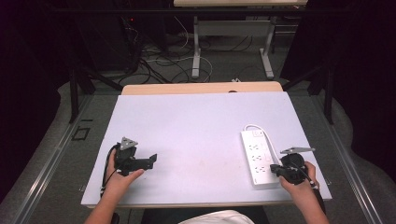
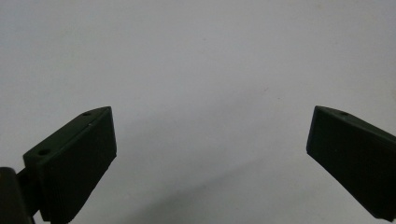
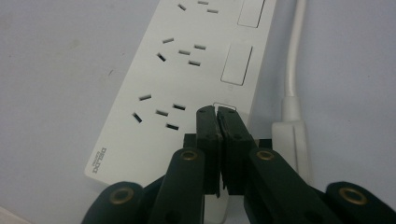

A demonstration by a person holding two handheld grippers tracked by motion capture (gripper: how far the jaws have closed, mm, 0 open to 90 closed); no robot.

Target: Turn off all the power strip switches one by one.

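A white power strip [image 1: 256, 157] with several sockets and rocker switches lies on the right of the white table [image 1: 196, 135]. In the right gripper view the strip [image 3: 187, 79] runs away from me, its white cable [image 3: 293, 70] and plug [image 3: 292, 140] along the right side. My right gripper [image 3: 217, 110] is shut with nothing between its jaws, its tips resting at the nearest switch of the strip. The right gripper [image 1: 276, 171] sits at the strip's near end in the high view. My left gripper [image 1: 152, 159] is held low over bare table at the left, its jaws wide apart [image 2: 210, 135] and empty.
The table's front edge is close to both hands. A wooden strip [image 1: 201, 87] borders the far edge. Beyond it stand a desk frame [image 1: 231, 42] and loose cables [image 1: 159, 60] on the floor. Dark curtains close off both sides.
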